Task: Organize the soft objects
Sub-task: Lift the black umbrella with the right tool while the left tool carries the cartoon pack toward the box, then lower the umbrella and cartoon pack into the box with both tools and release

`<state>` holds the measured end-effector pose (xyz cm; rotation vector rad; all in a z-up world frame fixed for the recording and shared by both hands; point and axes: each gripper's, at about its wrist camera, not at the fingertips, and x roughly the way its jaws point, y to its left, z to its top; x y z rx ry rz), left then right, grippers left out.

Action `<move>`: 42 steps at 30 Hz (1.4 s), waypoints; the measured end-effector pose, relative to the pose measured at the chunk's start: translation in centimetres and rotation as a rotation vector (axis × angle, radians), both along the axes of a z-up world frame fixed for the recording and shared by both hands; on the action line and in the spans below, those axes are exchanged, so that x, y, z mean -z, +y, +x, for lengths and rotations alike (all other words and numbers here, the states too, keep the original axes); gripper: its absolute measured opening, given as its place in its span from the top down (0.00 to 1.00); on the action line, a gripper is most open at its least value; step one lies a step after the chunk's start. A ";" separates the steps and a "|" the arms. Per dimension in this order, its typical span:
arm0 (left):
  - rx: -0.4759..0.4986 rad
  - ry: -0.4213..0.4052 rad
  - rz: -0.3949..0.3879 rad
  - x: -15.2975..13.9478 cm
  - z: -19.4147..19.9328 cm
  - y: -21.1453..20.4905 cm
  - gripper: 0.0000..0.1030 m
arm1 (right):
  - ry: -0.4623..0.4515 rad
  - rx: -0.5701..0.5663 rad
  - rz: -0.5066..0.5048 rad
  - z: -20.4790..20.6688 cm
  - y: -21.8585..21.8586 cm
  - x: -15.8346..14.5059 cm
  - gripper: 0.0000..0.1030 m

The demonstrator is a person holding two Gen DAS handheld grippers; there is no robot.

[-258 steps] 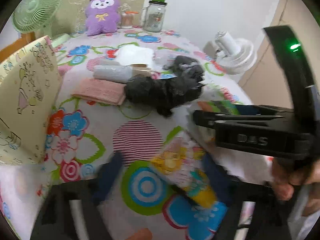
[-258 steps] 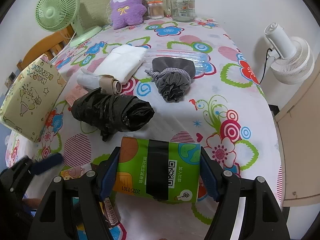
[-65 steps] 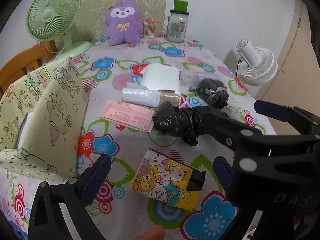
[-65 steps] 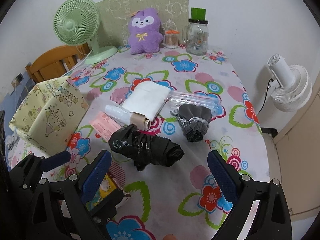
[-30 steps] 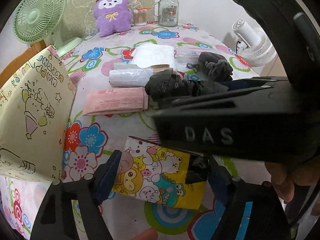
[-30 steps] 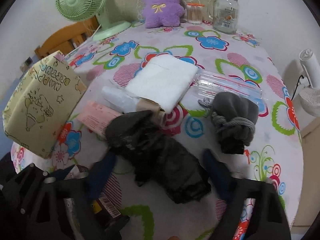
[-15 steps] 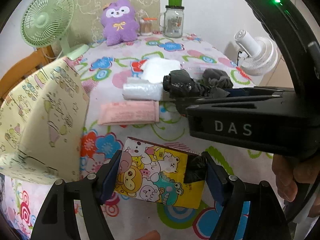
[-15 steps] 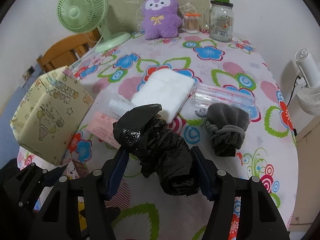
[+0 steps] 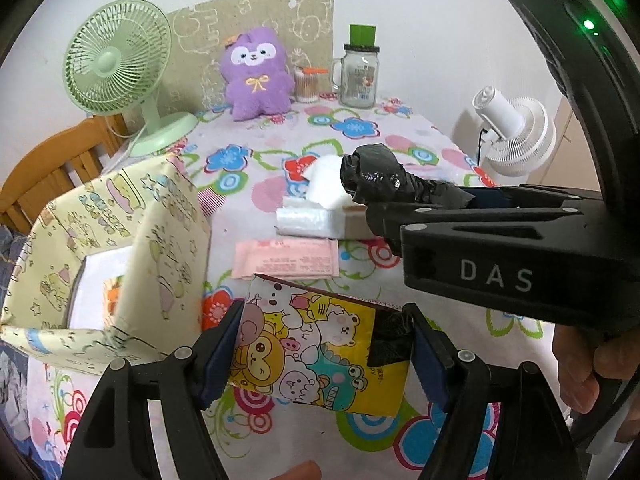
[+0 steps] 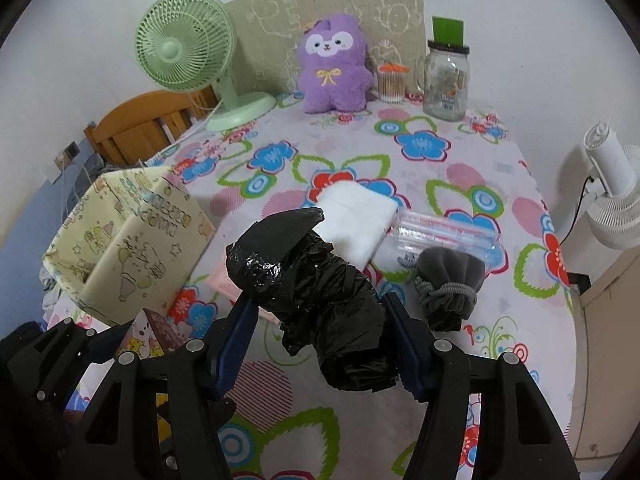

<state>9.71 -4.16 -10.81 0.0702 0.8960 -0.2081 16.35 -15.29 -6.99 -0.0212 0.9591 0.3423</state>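
While your left gripper point(image 9: 324, 350) clamps the yellow cartoon-animal tissue pack point(image 9: 316, 344) across its width, that soft pack hangs above the flowered tablecloth point(image 9: 352, 128) with its long axis running left to right between the blue pads and its printed face turned up toward the camera. Your right gripper point(image 10: 320, 338) is clenched on the crumpled roll of black plastic bags point(image 10: 316, 300); its jaws have just been closing on the roll, which is pinched near its lower end, lifted off the cloth, with its long axis leaning up and away to the left so the loose end points toward the box. You hold one item in each tool. Beside your left gripper stands one open cream cardboard box with cartoon drawings point(image 9: 120, 248), its printed lettering too distorted to read. On the cloth lie one pink flat packet point(image 9: 286, 258), one folded white cloth point(image 10: 356, 210), one clear plastic roll point(image 9: 308, 220), one clear zip pouch point(image 10: 444, 236) and one grey drawstring pouch point(image 10: 450, 280). At the far edge sit one purple plush animal point(image 10: 334, 66), one green table fan point(image 10: 188, 50) and one glass jar with a green lid point(image 10: 446, 76). "DAS" is printed on your right gripper's body in the left wrist view.
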 end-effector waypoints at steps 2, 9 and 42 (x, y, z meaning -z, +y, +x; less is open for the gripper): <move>-0.005 -0.009 -0.002 -0.4 -0.1 0.2 0.24 | -0.012 -0.003 0.001 -0.1 0.2 -0.6 0.35; -0.028 -0.043 -0.012 -2.1 -0.6 1.2 0.24 | -0.052 -0.018 0.006 -0.5 1.2 -2.6 0.35; -0.215 -0.175 -0.055 -7.1 -0.9 10.8 0.24 | -0.167 -0.164 0.018 -0.9 11.5 -8.2 0.35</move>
